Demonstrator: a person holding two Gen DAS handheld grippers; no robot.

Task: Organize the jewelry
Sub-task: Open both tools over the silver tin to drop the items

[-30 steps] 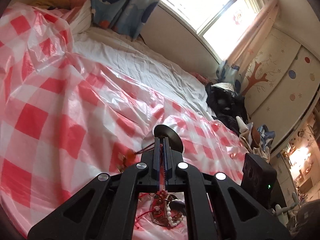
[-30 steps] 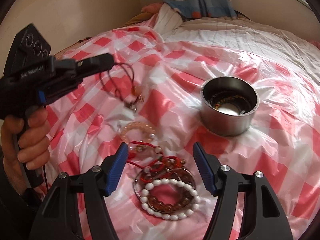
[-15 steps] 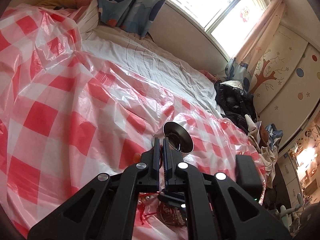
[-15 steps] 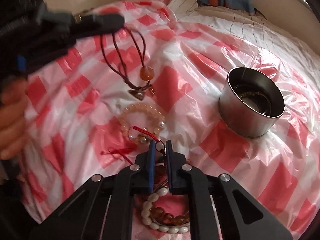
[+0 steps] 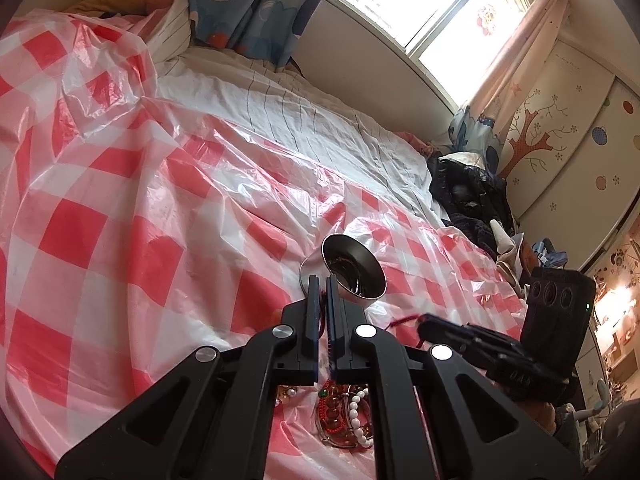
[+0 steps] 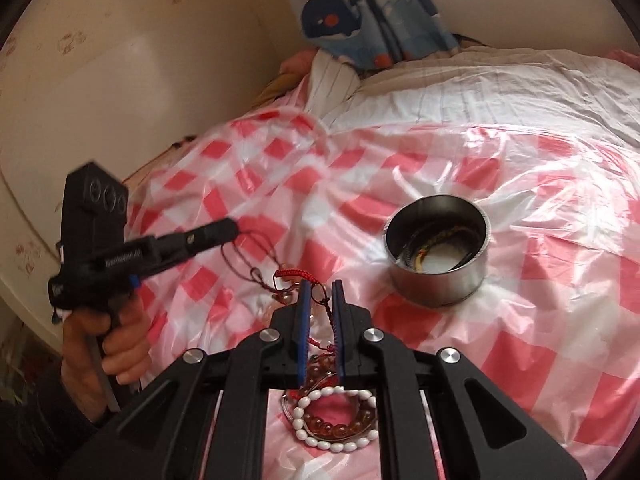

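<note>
My left gripper point(image 5: 323, 280) is shut on a dark red cord necklace point(image 6: 256, 256). The necklace hangs in loops from the left gripper point(image 6: 234, 226), and its pendant point(image 6: 282, 297) dangles just above the checked plastic sheet point(image 6: 520, 264). My right gripper point(image 6: 321, 286) is shut on a red cord bracelet point(image 6: 291, 273), held up over the jewelry pile. The right gripper point(image 5: 424, 322) also shows low at the right of the left wrist view. A white bead bracelet point(image 6: 336, 446) and amber beads point(image 6: 332, 428) lie under it. The steel bowl point(image 6: 438, 292) stands to the right and holds some jewelry.
The red-and-white plastic sheet covers a bed with a white striped sheet point(image 5: 320, 128) beyond it. A whale-print curtain point(image 6: 360, 12) hangs at the back and a dark clothes pile point(image 5: 468, 196) lies at the bed's far right. A cream wall point(image 6: 120, 80) is to the left.
The right jaws stood wide over the pile, then closed on the red cord and lifted it. The left gripper still holds the necklace and now sits lower at the left.
</note>
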